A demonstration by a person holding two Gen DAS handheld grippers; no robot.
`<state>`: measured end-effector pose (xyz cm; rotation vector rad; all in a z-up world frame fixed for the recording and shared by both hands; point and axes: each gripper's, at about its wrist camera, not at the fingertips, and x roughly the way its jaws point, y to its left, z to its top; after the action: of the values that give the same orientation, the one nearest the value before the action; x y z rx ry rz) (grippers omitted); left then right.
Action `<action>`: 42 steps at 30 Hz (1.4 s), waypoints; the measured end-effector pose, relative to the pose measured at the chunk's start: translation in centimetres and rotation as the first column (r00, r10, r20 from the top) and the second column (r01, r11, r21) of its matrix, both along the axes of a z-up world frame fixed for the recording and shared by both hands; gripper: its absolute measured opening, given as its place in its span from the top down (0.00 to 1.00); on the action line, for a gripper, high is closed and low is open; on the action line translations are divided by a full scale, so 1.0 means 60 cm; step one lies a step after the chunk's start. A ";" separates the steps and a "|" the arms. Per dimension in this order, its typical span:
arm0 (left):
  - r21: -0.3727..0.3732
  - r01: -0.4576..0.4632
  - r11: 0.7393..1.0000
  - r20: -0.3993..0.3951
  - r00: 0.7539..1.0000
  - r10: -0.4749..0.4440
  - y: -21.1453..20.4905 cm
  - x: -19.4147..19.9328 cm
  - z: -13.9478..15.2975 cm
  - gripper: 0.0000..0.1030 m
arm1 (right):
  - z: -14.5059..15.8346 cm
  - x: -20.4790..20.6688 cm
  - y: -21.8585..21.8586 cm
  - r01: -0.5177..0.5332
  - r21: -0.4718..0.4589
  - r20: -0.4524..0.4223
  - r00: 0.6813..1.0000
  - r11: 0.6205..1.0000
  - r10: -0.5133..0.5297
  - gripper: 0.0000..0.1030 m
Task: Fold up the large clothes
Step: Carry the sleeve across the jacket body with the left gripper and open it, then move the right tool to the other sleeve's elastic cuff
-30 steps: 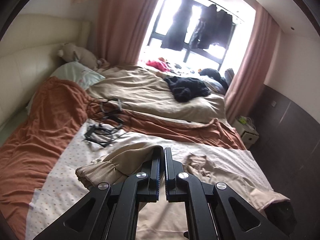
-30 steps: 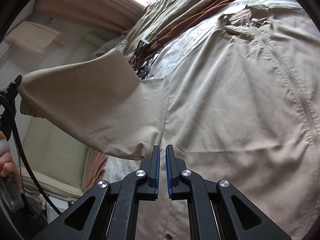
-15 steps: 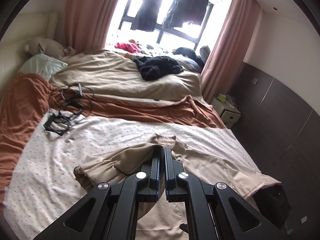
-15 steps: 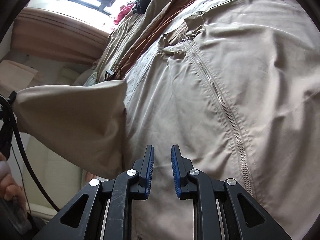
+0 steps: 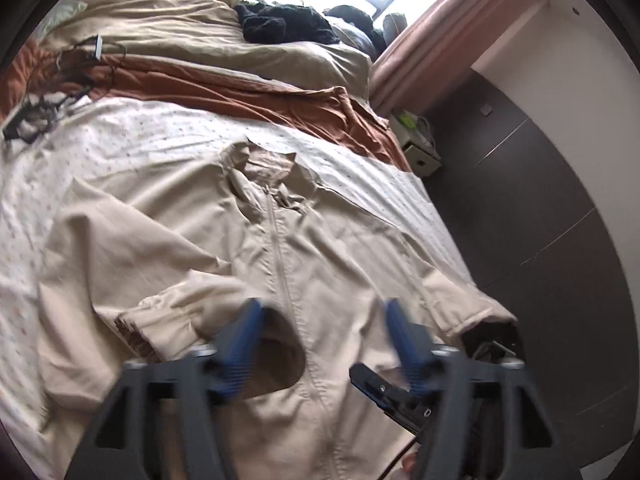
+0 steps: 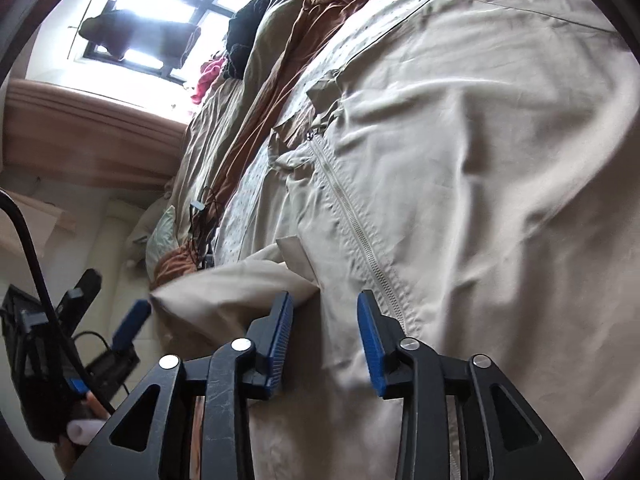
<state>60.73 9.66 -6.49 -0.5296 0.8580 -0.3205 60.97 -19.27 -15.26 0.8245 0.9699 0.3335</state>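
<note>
Lying zipped and front-up on the dotted sheet (image 5: pixel 168 132), the beige jacket (image 5: pixel 320 248) has one sleeve (image 5: pixel 172 312) folded across its chest. Both claws have just been opening: left gripper (image 5: pixel 322 332) gapes wide, right gripper (image 6: pixel 325 334) stands partly apart, neither gripping cloth.

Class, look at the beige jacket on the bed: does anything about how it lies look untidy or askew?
Yes. The beige jacket lies zipped and face up, but its sleeve is bunched over the front with the cuff gaping, and the collar is crumpled rather than flat.
</note>
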 end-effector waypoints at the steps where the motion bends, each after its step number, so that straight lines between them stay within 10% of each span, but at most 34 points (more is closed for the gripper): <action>1: -0.011 -0.011 1.000 0.015 1.000 0.011 0.000 -0.015 -0.001 0.17 | 0.001 0.000 -0.004 0.005 -0.001 0.000 1.000 1.000 -0.005 0.65; 12: -0.113 -0.310 0.944 0.063 0.946 0.319 0.074 -0.171 0.017 0.14 | 0.023 -0.003 0.059 -0.106 -0.107 0.040 0.993 0.989 0.111 0.62; 16: -0.078 -0.415 0.906 0.040 0.907 0.419 0.119 -0.201 0.002 0.14 | 0.033 -0.008 0.109 -0.184 -0.194 0.069 0.977 0.964 0.200 0.42; 23: 0.022 -0.523 0.852 0.044 0.852 0.522 0.199 -0.243 -0.048 0.16 | 0.029 -0.033 0.189 -0.278 -0.308 0.072 0.947 0.910 0.314 0.42; 36: 0.061 -0.556 0.829 -0.009 0.830 0.558 0.310 -0.288 -0.114 0.32 | -0.045 -0.063 0.318 -0.391 -0.601 -0.076 0.896 0.697 0.437 0.33; 42: 0.049 -0.576 0.816 -0.038 0.815 0.578 0.336 -0.303 -0.128 0.32 | -0.079 -0.070 0.356 -0.384 -0.752 -0.131 0.884 0.536 0.449 0.30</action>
<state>42.55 29.82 -14.16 -0.7410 0.7087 0.2712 56.78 2.06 -20.02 -0.2309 1.1017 0.3182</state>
